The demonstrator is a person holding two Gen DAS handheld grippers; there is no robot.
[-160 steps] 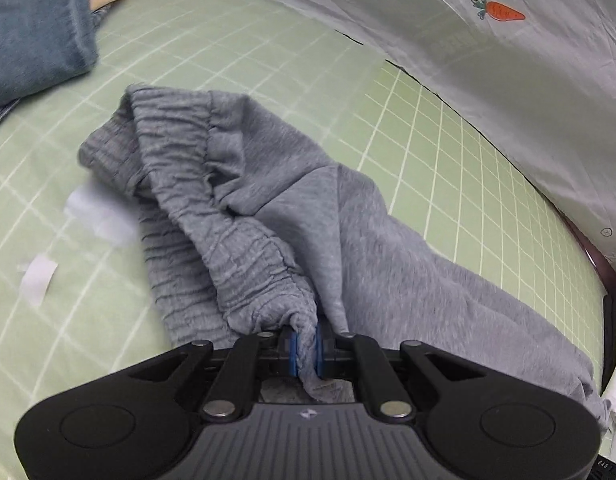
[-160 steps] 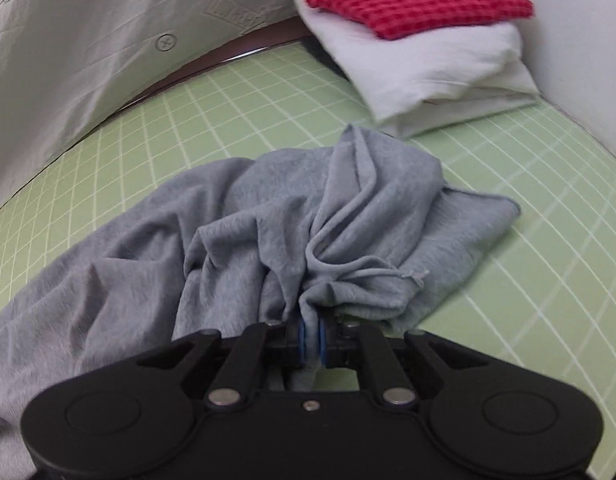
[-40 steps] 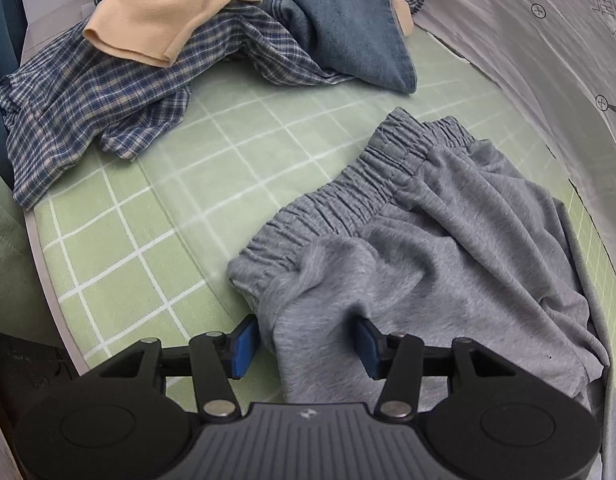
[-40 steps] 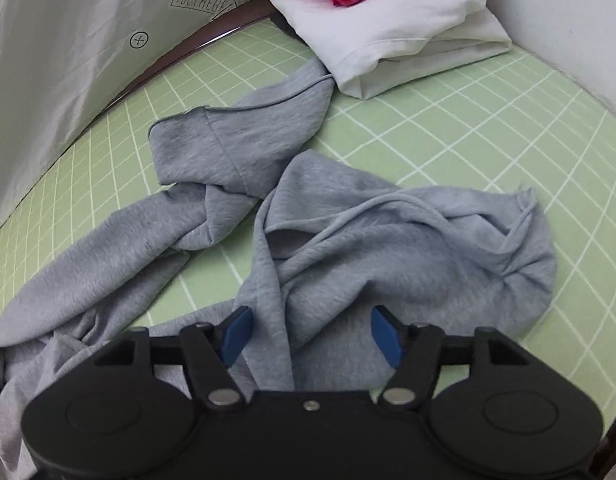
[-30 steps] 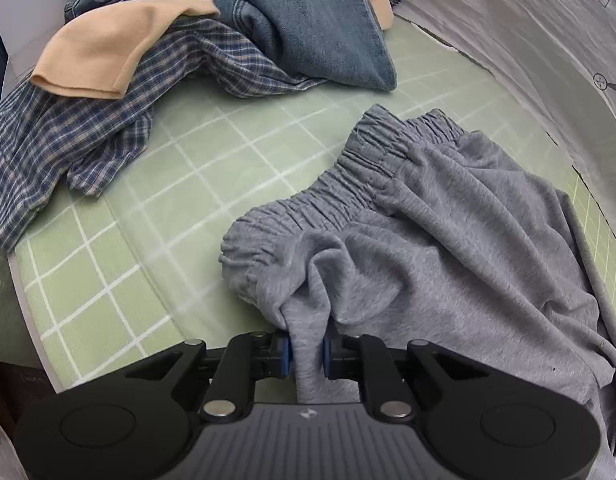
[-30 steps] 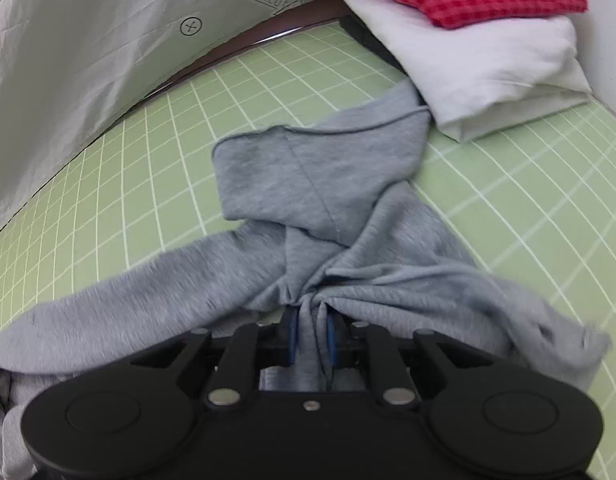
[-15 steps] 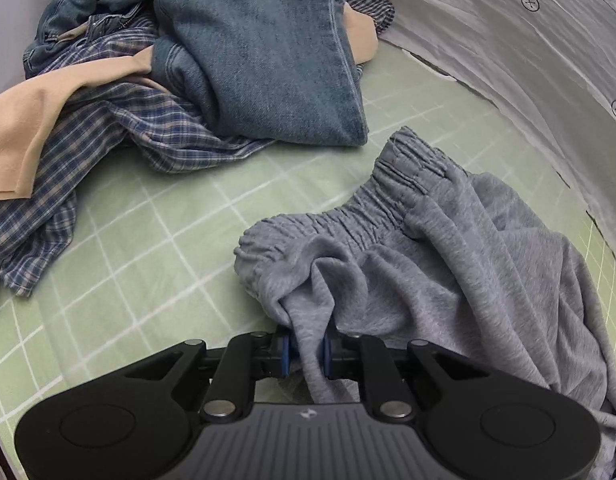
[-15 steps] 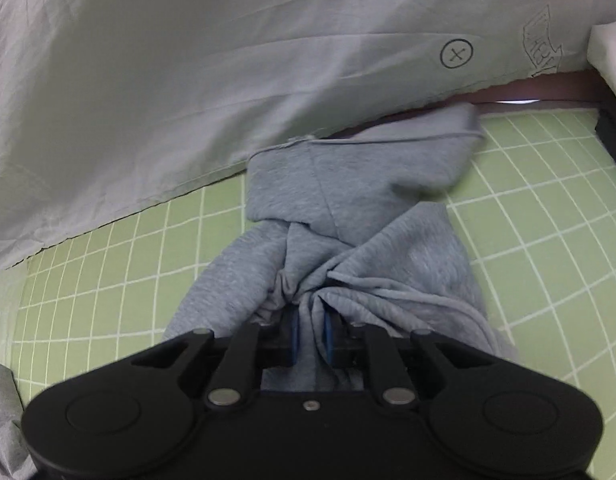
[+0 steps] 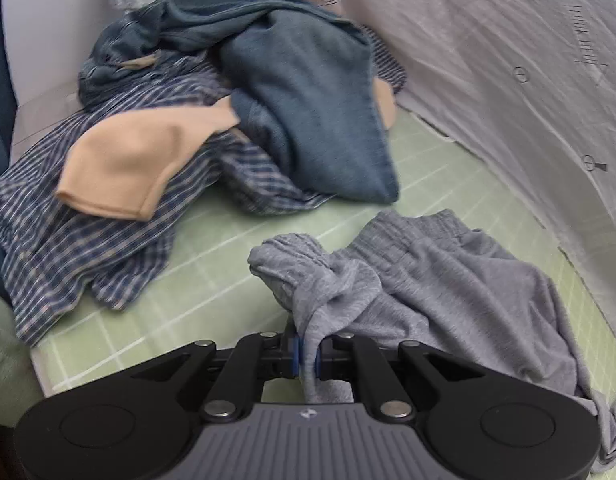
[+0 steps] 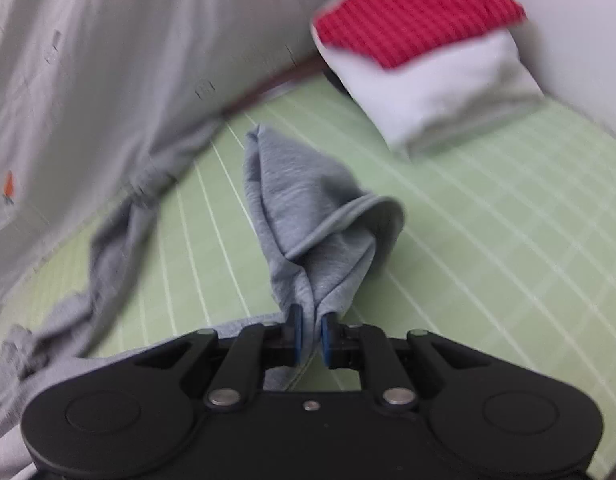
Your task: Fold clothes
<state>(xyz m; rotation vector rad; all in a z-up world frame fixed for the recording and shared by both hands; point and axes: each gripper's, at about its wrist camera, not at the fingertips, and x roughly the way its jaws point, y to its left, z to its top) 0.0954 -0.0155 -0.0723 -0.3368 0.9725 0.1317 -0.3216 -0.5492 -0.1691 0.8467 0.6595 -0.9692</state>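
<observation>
Grey sweatpants [image 9: 448, 292] lie on a green checked sheet [image 9: 211, 280]. My left gripper [image 9: 306, 354] is shut on the pants near their gathered waistband [image 9: 291, 256], which is bunched and lifted a little. In the right wrist view my right gripper [image 10: 311, 334] is shut on a leg end of the same grey pants [image 10: 316, 208]; the hem hangs open in a cone above the sheet. The rest of the leg [image 10: 119, 232] trails away to the left.
A heap of unfolded clothes, with blue denim [image 9: 308, 92], a plaid shirt [image 9: 87, 232] and a peach garment [image 9: 147, 160], lies ahead of the left gripper. A folded stack, red [image 10: 420, 12] on white [image 10: 440, 96], sits at the far right. A pale grey sheet [image 10: 107, 60] hangs along the back.
Both grippers closed on the grey pants about a second ago. Since then the left has raised the waistband end, and the right has pulled the leg end up and to the right.
</observation>
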